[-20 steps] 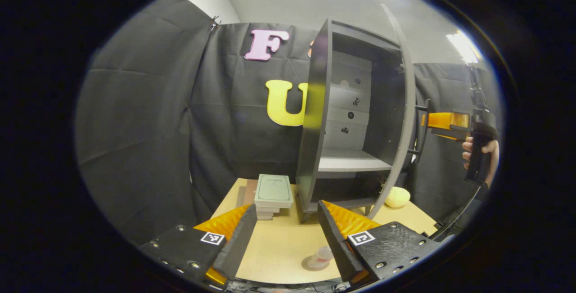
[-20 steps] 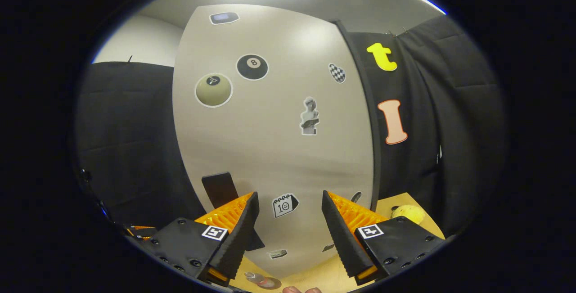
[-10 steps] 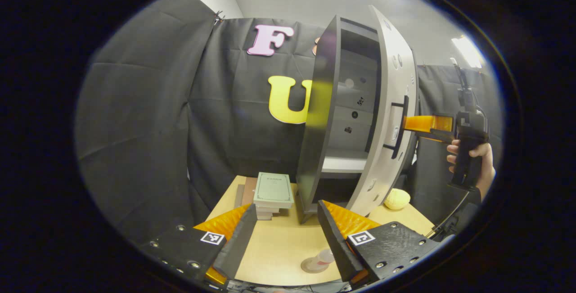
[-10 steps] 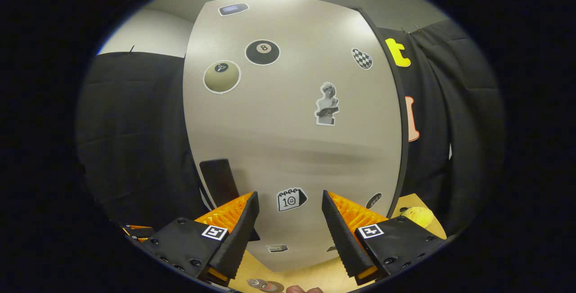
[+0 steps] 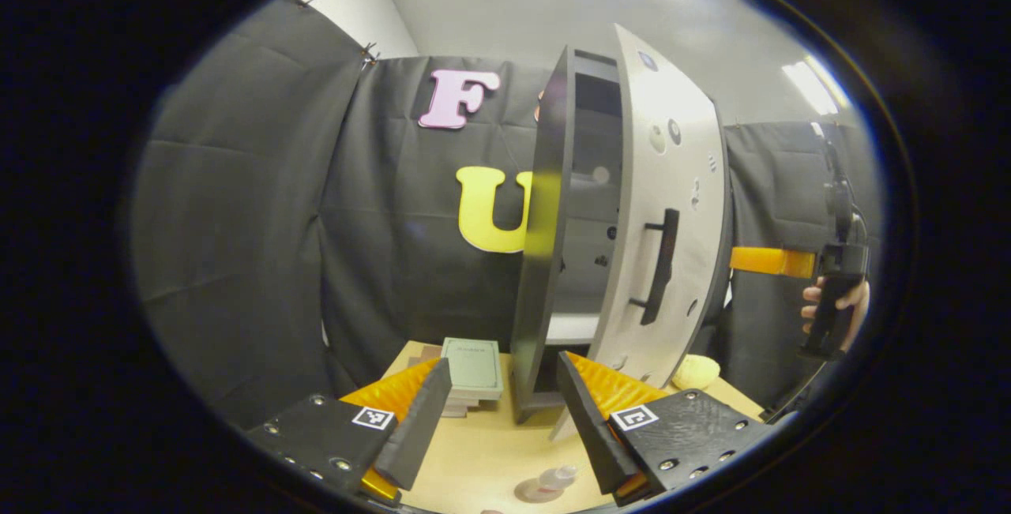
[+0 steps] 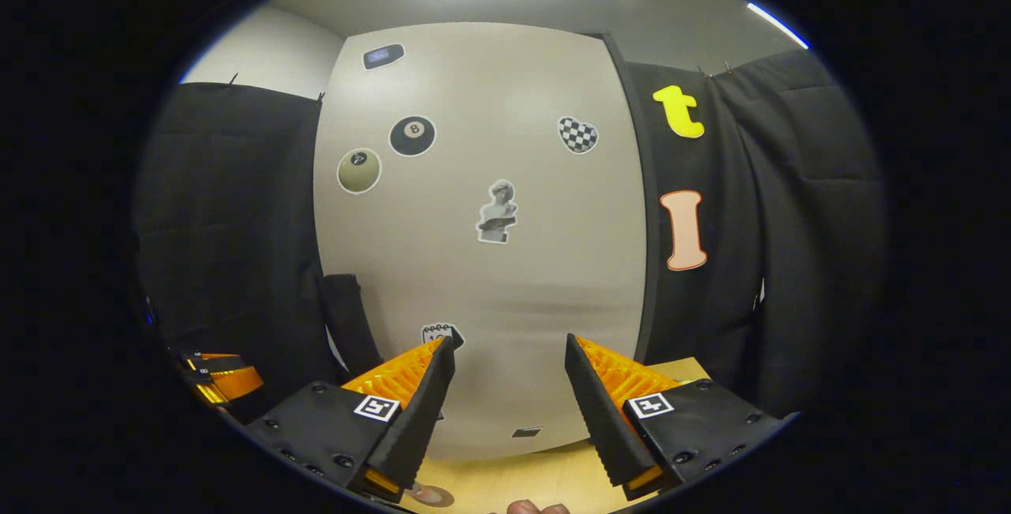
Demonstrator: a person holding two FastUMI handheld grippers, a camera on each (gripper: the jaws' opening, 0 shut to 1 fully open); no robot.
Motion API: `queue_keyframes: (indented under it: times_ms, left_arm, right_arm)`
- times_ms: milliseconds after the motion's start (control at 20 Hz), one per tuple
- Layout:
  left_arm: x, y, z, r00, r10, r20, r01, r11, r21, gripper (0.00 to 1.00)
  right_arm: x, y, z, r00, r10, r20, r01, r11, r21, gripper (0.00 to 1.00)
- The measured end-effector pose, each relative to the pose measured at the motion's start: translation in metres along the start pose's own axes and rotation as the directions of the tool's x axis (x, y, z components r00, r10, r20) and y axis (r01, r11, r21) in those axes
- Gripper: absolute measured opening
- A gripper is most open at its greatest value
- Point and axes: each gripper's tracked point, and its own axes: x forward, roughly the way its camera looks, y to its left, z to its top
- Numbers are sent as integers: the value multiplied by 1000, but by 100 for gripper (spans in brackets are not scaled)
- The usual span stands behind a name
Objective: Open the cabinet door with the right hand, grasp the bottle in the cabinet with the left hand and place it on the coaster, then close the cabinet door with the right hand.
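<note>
Here, closing step: cabinet door (image 5: 659, 206) nearly shut, bottle (image 5: 550, 482) on coaster (image 5: 528, 492). Right gripper (image 6: 505, 356) and left gripper (image 5: 499, 376) both wide, empty. Next: final push flush.

Wooden table (image 5: 482, 459) carries cabinet (image 5: 545, 261), books (image 5: 471, 364) (stacked), coaster (image 5: 528, 492).
</note>
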Motion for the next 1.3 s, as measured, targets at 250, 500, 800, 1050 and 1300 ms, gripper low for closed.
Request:
queue_keyframes:
  times_ms: [250, 500, 800, 1050, 1300]
  left_arm:
    - [-12, -30, 28, 998, 44, 55, -42, 998, -39, 84]
    - [-18, -50, 46, 992, 79, 93, -82, 996, 29, 81]
    - [-12, -61, 28, 989, 118, 94, -115, 993, -37, 82]
    - [-13, -64, 28, 990, 101, 102, -94, 993, -70, 82]
    - [-16, -68, 35, 986, 94, 136, -90, 995, -33, 84]
  right_arm:
    - [-30, -49, 4, 1000, -24, 17, 23, 998, 57, 90]
    - [-40, -119, 6, 994, -103, 35, 98, 989, 113, 90]
    - [-62, -179, 8, 977, -199, 82, 189, 976, 109, 89]
    - [-63, -189, 7, 976, -198, 92, 190, 978, 85, 89]
    - [-54, -188, 9, 981, -170, 96, 162, 983, 88, 89]
